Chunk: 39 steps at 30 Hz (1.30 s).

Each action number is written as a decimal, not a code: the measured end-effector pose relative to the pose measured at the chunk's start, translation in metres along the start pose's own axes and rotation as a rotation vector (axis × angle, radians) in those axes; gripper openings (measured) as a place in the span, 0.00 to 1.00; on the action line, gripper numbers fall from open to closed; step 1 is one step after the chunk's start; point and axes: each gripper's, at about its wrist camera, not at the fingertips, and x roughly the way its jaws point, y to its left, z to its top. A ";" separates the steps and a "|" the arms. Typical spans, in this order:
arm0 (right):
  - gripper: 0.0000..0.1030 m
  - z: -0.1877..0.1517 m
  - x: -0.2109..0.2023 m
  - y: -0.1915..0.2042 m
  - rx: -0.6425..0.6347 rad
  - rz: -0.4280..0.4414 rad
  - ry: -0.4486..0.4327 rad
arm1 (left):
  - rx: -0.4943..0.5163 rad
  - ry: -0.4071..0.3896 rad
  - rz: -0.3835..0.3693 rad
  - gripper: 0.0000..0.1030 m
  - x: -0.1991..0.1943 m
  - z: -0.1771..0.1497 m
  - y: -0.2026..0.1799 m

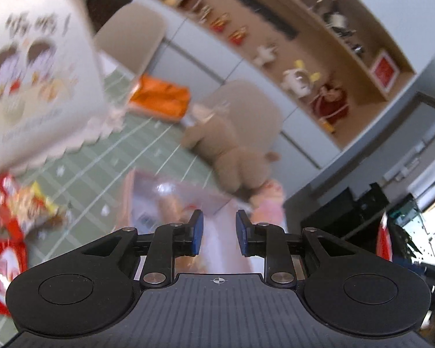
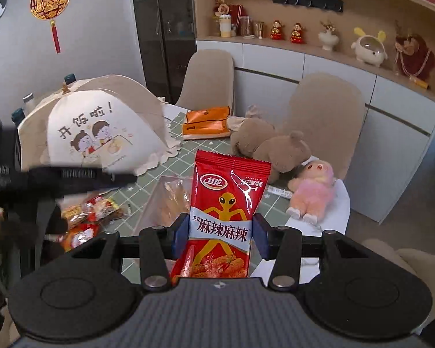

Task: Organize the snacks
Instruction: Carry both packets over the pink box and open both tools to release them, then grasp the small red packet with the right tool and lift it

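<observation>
The right hand-held gripper (image 2: 220,236) squeezes a red snack bag (image 2: 226,208) upright above the desk (image 2: 185,148). It says "麻辣麻辣" under a yellow alien. The left hand-held gripper (image 1: 219,233) is parted, holding nothing.

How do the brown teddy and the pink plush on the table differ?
The brown teddy is the bigger one, plain tan-brown, and slumped over on its front. The pink plush is smaller, pink with a pale face, and sits nearer the table's corner with white feet pointing outward. The teddy lies further in, beside the orange pack. Both are soft toys on the green checked tablecloth, touching each other.
</observation>
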 end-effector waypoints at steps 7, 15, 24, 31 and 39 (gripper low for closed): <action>0.49 0.011 0.101 -0.002 0.048 0.094 -0.002 | -0.063 0.028 0.145 0.27 -0.035 -0.053 0.047; 0.67 -0.008 0.201 0.032 0.001 0.142 0.117 | -0.090 0.018 0.359 0.27 -0.088 -0.091 0.094; 0.74 -0.034 0.182 0.084 -0.044 0.308 0.214 | -0.133 -0.084 0.489 0.27 -0.108 -0.090 0.127; 0.77 -0.030 0.195 0.204 -0.148 0.346 0.099 | -0.197 -0.109 0.499 0.27 -0.146 -0.118 0.147; 0.59 -0.042 0.288 0.303 -0.274 0.183 -0.040 | -0.227 -0.097 0.479 0.27 -0.200 -0.175 0.154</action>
